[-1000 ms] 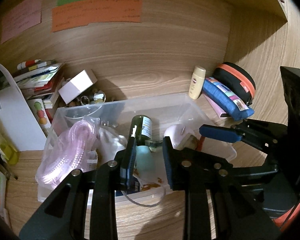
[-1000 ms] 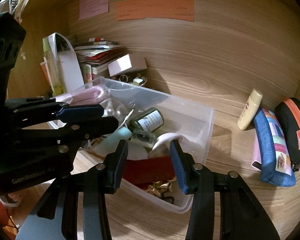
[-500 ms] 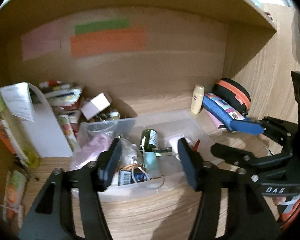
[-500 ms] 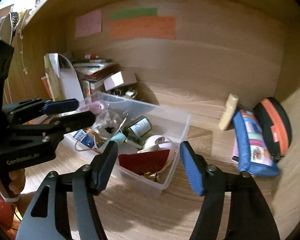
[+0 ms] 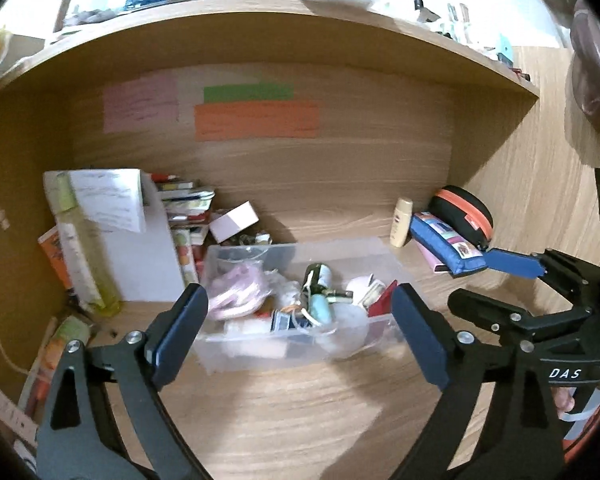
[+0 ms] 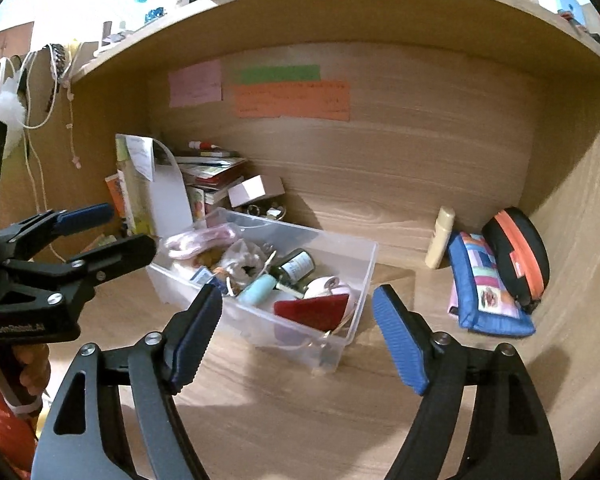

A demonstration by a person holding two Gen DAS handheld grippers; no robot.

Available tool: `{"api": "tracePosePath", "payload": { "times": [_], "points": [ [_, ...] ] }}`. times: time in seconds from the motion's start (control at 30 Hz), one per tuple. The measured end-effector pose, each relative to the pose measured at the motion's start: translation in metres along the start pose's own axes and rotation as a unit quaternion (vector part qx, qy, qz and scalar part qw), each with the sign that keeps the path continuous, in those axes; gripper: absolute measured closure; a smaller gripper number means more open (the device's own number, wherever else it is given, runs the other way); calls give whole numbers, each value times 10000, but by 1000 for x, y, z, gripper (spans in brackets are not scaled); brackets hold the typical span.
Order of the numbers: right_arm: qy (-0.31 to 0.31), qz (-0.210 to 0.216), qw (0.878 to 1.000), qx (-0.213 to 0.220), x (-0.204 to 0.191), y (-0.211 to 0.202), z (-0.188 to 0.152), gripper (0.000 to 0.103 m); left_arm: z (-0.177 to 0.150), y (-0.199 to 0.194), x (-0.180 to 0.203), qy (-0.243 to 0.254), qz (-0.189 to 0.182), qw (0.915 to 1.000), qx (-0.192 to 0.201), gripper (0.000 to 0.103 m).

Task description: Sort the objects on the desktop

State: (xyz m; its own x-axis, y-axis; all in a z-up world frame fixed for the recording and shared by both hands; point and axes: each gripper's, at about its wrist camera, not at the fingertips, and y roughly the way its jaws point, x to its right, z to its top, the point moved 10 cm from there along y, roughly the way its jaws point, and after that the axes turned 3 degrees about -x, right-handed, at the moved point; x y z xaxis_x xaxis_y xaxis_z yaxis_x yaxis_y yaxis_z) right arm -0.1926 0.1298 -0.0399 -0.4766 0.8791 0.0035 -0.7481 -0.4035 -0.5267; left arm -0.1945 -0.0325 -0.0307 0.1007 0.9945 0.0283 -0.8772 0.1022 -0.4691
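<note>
A clear plastic bin (image 5: 228, 258) (image 6: 366, 264) stands on the wooden desk, holding several small items: a dark green bottle (image 5: 318, 276) (image 6: 298, 266), a teal tube (image 6: 258, 289), a red flat case (image 6: 314, 310), and a pink plastic bag (image 5: 236, 292). My left gripper (image 5: 300, 330) is open wide and empty, held back in front of the bin. My right gripper (image 6: 298, 330) is open wide and empty, in front of the bin's right end. Each gripper shows in the other's view (image 5: 512, 276) (image 6: 88, 228).
A blue pencil case (image 6: 488, 284), a black and orange pouch (image 6: 518, 256) and a cream bottle (image 6: 440, 236) lie at the back right. Books, a white box (image 6: 254, 190) and a white file holder (image 5: 140, 240) stand at the back left. A shelf runs overhead.
Both grippers have pulled back from above the bin and opened wider. The bin now sits farther ahead, and more of the desk alcove shows.
</note>
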Motion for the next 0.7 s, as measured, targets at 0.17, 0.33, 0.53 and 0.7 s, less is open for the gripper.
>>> {"api": "tracePosePath", "payload": {
  "times": [0.17, 0.33, 0.53, 0.7],
  "points": [
    [67, -54, 9999, 77, -4, -8, -1, 17, -12, -11, -7, -193, 38, 9997, -113, 7],
    [168, -151, 9997, 110, -7, -10, -9, 9, -24, -10, -11, -354, 129, 9991, -190, 4],
    [240, -262, 9994, -7, -5, -6, -20, 5, -35, 0, -20, -564, 203, 9974, -395, 4],
    [326, -221, 9992, -19, -2, -6, -22, 5, -38, 3, -27, -650, 285, 9965, -448, 4]
  ]
}}
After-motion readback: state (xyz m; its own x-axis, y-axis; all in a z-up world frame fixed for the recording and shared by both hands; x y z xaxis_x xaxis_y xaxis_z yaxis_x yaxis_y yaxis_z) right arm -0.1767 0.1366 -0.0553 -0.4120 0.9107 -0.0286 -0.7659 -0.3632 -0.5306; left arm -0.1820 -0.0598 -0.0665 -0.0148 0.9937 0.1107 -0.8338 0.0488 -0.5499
